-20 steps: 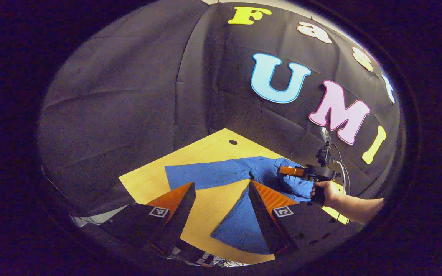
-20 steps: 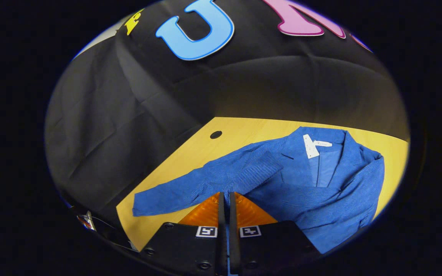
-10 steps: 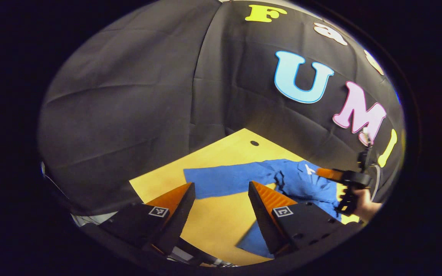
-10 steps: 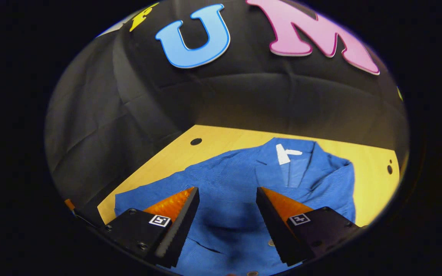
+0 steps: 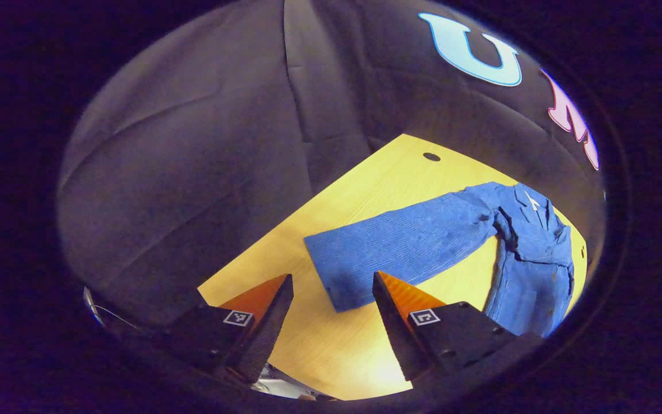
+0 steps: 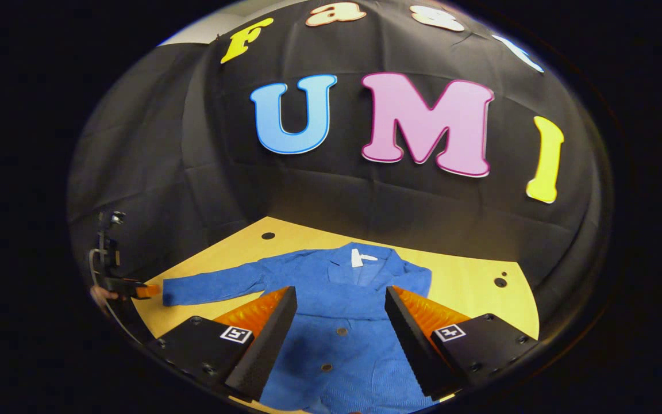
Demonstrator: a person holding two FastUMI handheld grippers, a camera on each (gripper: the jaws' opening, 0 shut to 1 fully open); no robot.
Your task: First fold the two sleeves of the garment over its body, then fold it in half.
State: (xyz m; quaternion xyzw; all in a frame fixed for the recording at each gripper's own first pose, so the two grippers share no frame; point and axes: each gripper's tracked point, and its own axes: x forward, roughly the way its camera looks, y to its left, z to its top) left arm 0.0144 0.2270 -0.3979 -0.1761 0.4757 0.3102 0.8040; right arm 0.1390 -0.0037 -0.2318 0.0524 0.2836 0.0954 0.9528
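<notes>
The yellow wooden table (image 6: 469,276) takes up the lower part of both views, running back to the black cloth wall (image 6: 400,207), with a small dark hole (image 5: 431,156) near its far edge in the left gripper view. On it lies the blue jacket (image 6: 342,322), spread flat and face up in the lower middle of the right gripper view, collar toward the wall and hem toward the camera. One sleeve (image 5: 405,244) reaches straight out across the bare wood, running from the right of the left gripper view down to its lower middle; the other sleeve looks already laid across the chest, though the folds there are hard to read. The left gripper (image 5: 331,290) hangs just above the cuff at the bottom of its own view, its orange-and-black fingers spread wide with nothing between them, the cuff end lying near the gap. The right gripper (image 6: 339,302) sits at the bottom of its view over the jacket's front, jaws equally wide apart and holding nothing. At the left edge of the right gripper view, the left gripper shows small beside the cuff, with a hand (image 6: 101,296) around its handle. A white label (image 6: 358,258) sits inside the collar, and small round buttons (image 6: 341,331) run down the front.
</notes>
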